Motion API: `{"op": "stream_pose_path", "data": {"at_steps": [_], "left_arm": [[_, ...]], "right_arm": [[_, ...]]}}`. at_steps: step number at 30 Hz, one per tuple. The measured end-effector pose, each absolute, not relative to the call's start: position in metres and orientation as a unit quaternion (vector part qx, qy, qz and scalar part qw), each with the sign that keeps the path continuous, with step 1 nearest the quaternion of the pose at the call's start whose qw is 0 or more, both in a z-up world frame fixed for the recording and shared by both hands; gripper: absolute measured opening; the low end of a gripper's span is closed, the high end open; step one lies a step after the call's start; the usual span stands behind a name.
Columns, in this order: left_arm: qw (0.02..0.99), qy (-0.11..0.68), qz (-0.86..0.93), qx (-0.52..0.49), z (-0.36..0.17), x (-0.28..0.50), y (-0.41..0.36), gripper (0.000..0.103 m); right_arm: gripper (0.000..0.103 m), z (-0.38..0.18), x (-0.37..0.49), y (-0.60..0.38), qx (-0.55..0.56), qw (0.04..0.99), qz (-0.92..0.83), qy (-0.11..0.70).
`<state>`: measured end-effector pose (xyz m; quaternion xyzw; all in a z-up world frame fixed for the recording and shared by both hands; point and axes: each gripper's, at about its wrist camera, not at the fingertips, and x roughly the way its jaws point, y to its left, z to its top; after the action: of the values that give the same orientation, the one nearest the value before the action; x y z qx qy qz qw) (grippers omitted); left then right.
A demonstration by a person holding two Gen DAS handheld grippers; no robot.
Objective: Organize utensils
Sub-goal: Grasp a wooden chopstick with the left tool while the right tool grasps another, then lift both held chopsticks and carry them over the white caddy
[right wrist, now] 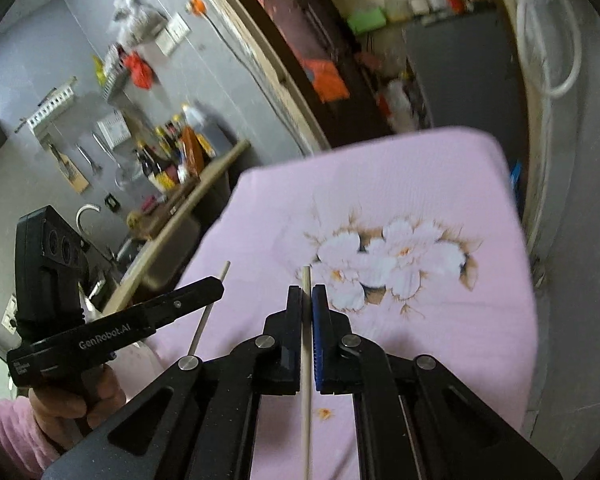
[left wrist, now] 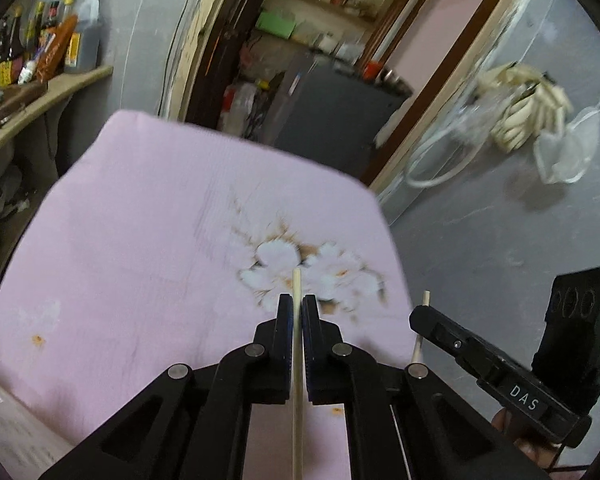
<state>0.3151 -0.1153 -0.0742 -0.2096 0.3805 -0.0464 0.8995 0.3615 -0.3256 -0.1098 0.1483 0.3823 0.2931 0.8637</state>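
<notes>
While both pairs of tongs are hanging over the pink flowered cloth (left wrist: 140, 240) that is covering the desk, each one is clamping a single pale wooden chopstick. The left tongs (left wrist: 298, 308) are sitting nearly closed, their jaws pinching the left chopstick (left wrist: 297, 360) so that its tip is poking out just past the pads and the rest is running back between the black arms. The right tongs (right wrist: 307, 300) are doing the same, pressed narrow around the right chopstick (right wrist: 306, 360), whose end is sticking out a little above the white blossom print (right wrist: 380, 264). Seen from the left camera, the right tongs are angling in from the side with their stick showing above and below the jaw; seen from the right camera, a hand (right wrist: 72, 404) in a pink sleeve (right wrist: 4, 432) is gripping the handle of the left tongs. Neither chopstick is touching the cloth. Off to the left, sauce bottles (left wrist: 52, 40) are standing on a counter (left wrist: 40, 96) against the grey wall, and a doorway is opening behind the desk onto cluttered shelves.
</notes>
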Motion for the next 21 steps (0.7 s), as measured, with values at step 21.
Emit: {"op": "stream_pose_path", "data": {"at_steps": [21], "left_arm": [[0.939, 0.236, -0.108, -0.225, 0.075, 0.226, -0.025, 0.005]], "right_arm": [[0.005, 0.082, 0.257, -0.26, 0.147, 0.927, 0.281, 0.202]]}}
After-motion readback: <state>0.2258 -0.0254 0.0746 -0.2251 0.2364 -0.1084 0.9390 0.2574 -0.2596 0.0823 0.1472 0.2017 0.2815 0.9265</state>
